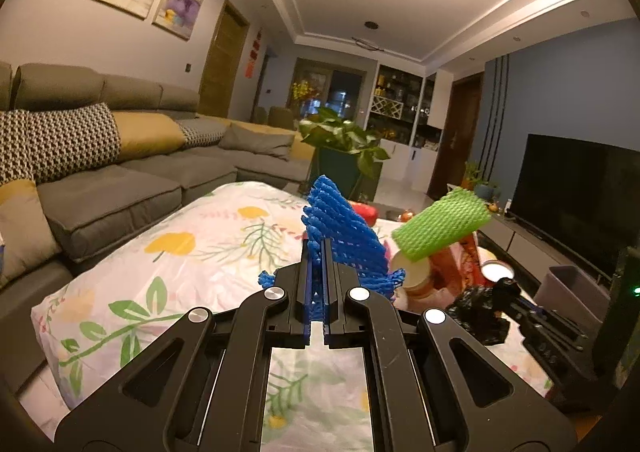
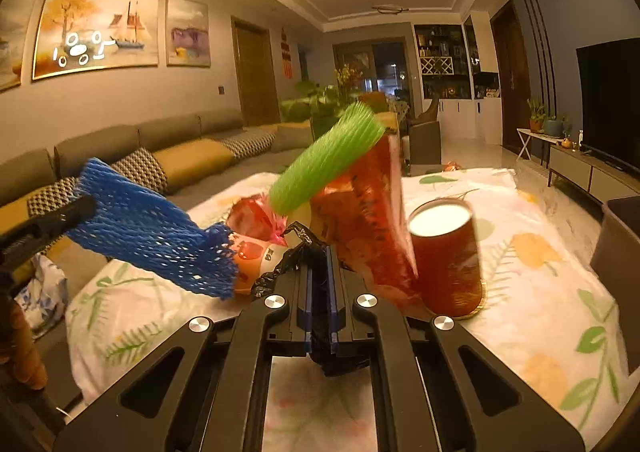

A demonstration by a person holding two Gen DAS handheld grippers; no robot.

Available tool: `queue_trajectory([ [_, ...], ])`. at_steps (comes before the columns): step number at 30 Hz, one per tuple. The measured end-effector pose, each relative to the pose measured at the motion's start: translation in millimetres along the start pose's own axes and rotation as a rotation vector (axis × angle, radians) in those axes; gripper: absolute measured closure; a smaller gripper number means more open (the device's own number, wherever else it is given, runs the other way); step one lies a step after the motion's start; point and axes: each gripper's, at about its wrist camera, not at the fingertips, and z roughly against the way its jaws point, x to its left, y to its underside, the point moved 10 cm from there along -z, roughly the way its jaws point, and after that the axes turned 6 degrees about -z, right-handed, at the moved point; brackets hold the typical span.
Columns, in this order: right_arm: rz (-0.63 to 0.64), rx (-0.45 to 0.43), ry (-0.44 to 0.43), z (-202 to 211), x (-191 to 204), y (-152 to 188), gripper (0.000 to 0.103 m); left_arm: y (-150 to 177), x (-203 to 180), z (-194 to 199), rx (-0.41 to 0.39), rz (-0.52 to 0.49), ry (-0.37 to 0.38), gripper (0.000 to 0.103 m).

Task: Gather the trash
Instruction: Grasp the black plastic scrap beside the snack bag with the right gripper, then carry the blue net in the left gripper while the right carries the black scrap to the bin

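Left tongs (image 1: pixel 318 252) clamped on blue foam net (image 1: pixel 340 236), right tongs (image 2: pixel 320 264) pinching black bag (image 2: pixel 298 248); net may snag the green foam net (image 2: pixel 324 164).

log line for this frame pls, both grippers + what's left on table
left gripper: shut on blue foam net | right gripper: shut on black plastic bag | on table: green foam net, red cup

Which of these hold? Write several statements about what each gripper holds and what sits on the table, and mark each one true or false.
1. The left gripper is shut on the blue foam net. True.
2. The right gripper is open and holds nothing. False: it is shut on the black plastic bag.
3. The green foam net lies flat on the tablecloth. False: it sits atop the red snack bag.
4. The red paper cup stands beside the snack bag. True.
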Motion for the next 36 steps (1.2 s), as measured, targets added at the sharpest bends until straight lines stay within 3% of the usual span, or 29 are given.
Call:
queue_trajectory([
  [6, -0.010, -0.043, 0.002, 38, -11, -16, 0.096, -9, -28, 13, -0.013, -0.021, 0.044, 0.100],
  [18, -0.033, -0.156, 0.142, 112, -76, -47, 0.097, -28, -128, 29, -0.047, -0.102, 0.220, 0.100],
  [29, -0.052, -0.285, 0.363, 169, -169, -87, 0.097, -38, -268, 14, -0.061, -0.201, 0.429, 0.100],
  [36, -0.095, -0.320, 0.517, 190, -244, -101, 0.097, -30, -355, -7, -0.048, -0.262, 0.540, 0.100],
])
